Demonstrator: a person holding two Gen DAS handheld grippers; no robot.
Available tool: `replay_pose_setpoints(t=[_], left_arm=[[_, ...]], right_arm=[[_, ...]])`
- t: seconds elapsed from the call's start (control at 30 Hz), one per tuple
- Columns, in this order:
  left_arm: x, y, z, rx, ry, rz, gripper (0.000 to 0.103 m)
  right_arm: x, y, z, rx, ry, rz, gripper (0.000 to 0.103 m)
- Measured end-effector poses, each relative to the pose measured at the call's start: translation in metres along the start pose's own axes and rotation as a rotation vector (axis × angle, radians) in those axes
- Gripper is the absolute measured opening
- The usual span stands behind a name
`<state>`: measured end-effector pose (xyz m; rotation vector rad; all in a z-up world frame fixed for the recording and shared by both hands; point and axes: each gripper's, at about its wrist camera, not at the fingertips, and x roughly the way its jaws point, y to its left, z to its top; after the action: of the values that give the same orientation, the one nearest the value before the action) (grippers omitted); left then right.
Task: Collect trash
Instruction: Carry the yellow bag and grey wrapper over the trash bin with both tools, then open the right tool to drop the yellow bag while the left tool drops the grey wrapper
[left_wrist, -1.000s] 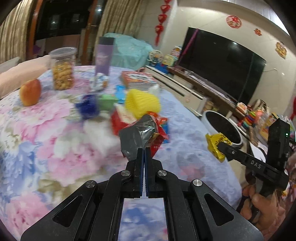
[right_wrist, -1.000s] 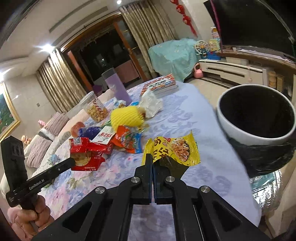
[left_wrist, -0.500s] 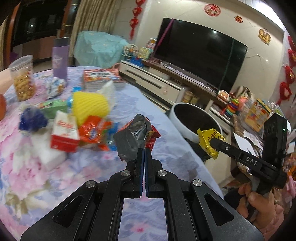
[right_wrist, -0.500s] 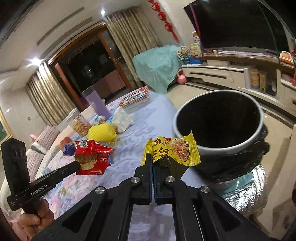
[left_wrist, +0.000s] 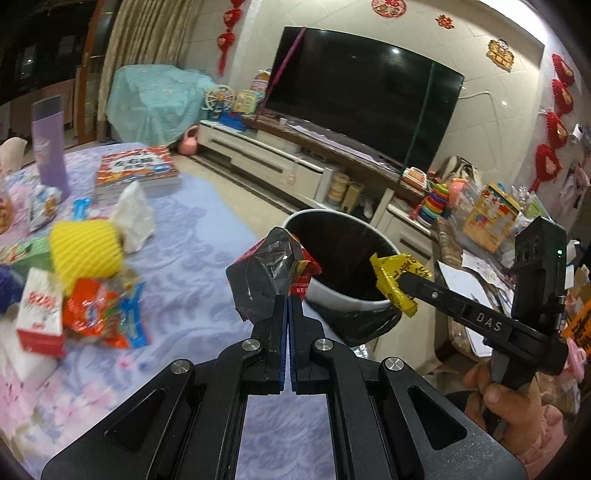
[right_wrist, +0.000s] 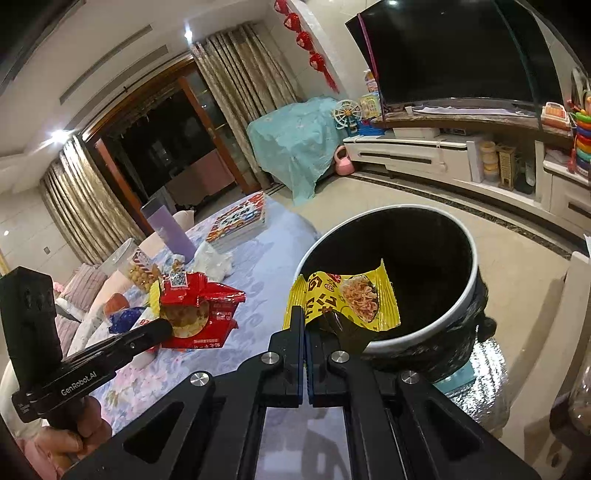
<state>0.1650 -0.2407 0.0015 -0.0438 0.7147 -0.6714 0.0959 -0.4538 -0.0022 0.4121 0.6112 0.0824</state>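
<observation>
Left tongs (left_wrist: 287, 295) clenched on the bottom edge of a red snack wrapper (left_wrist: 266, 275), silver inside showing; right tongs (right_wrist: 306, 314) clenched on a corner of a yellow snack wrapper (right_wrist: 345, 301). Both wrappers held in the air: yellow one over the open mouth of the white trash bin (right_wrist: 463, 297) with black liner, red one at the near rim, partly above the counter (left_wrist: 199, 266) edge. Probably very light, thin and crinkly, a little slippery; best pinched at a flat sealed edge, as now, not at the puffed middle. May flutter or stick to the pads on release, so better opened well over the bin. More rubbish left behind on the flowered cloth: orange packet (left_wrist: 99, 314), yellow foam net (left_wrist: 85, 254), crumpled tissue (left_wrist: 135, 214). Books (left_wrist: 136, 171) and purple bottle (left_wrist: 50, 146) farther back, likely not trash
</observation>
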Motion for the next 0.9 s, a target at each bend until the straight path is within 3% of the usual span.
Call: replay_pose_setpoints(t=[0.6, 0.9], left_arm=[[0.073, -0.036, 0.041, 0.024, 0.069, -0.085, 0.000], [0.104, -0.040, 0.043, 0.008, 0.133, -0.104, 0.001]], right_arm=[[0.026, -0.042, 0.026, 0.026, 0.067, -0.017, 0.001], [0.031, -0.053, 0.026, 0.046, 0.114, -0.018, 0.007]])
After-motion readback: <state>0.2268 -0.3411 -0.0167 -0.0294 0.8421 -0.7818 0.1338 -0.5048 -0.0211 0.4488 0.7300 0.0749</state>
